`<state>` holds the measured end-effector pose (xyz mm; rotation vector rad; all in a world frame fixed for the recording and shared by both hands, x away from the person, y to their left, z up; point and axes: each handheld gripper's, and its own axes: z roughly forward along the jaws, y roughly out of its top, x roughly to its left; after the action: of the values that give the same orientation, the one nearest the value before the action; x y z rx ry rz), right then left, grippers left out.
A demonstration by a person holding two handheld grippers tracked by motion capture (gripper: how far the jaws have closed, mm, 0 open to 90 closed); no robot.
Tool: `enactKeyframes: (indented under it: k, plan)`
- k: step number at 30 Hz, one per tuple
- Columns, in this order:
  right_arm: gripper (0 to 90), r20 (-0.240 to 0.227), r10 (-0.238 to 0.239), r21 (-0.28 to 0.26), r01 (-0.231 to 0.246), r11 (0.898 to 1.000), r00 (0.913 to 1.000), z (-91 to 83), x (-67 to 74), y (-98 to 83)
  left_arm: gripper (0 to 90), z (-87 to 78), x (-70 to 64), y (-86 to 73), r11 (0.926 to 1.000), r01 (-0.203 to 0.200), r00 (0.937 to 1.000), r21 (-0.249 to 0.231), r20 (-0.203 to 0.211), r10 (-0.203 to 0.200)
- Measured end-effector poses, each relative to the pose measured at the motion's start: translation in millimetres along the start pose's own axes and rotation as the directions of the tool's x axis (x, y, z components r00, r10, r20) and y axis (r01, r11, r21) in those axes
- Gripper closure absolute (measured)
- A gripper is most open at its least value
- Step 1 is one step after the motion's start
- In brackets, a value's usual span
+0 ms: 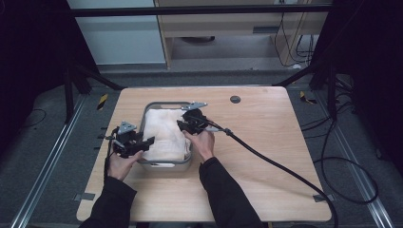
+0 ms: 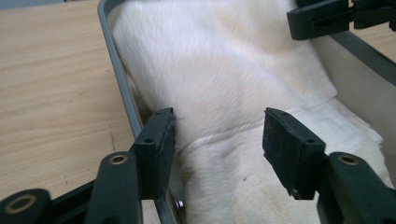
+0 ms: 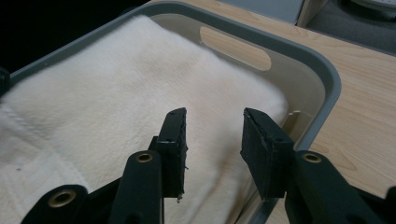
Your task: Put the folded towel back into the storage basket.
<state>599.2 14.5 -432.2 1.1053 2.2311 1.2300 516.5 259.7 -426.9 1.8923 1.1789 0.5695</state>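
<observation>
A folded cream towel (image 1: 164,133) lies in a grey bin (image 1: 164,103) on the wooden table. My left gripper (image 1: 149,141) sits at the bin's near left corner. In the left gripper view it (image 2: 217,135) is open, its pads standing apart over the towel (image 2: 224,60) just inside the rim (image 2: 119,70). My right gripper (image 1: 183,124) hovers at the bin's right side. In the right gripper view it (image 3: 215,135) is open above the towel (image 3: 116,84), near the bin's wall (image 3: 327,79), with nothing pinched between the pads. The right gripper's jaw tips (image 2: 322,18) also appear at the top right of the left gripper view.
The bin stands left of the table's middle. A thick black cable (image 1: 285,168) trails from the right gripper across the table to its right front corner. A small dark round cap (image 1: 235,99) sits near the far edge. Bare wood (image 1: 266,128) lies right of the bin.
</observation>
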Motion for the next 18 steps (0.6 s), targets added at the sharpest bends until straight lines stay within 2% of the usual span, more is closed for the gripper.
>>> enactKeyframes:
  k: [6, 9, 13, 18]
  plan:
    - [57.4, 0.001, -0.003, -0.029, 0.003, 1.0, 1.0, -12.2, -1.0, 1.6, 38.0, -11.9, -2.1, 4.4, 0.9986, -0.003, 1.0, -0.052, 0.002, 0.003]
    - [53.4, 0.001, 0.006, -0.049, -0.006, 0.999, 1.0, -23.0, -6.6, 3.0, 36.6, -17.7, -2.5, 5.3, 0.9974, 0.014, 0.9997, -0.071, 0.02, -0.012]
    - [45.6, 0.002, 0.006, -0.074, -0.006, 0.997, 1.0, -40.8, -16.7, 4.1, 35.4, -25.2, -2.6, 4.5, 0.9959, 0.022, 0.9992, -0.088, 0.034, -0.019]
    - [31.0, 0.016, -0.004, -0.105, 0.005, 0.994, 0.9999, -69.6, -31.2, 0.2, 32.2, -33.4, -2.7, -0.5, 0.9944, 0.028, 0.9985, -0.102, 0.049, -0.023]
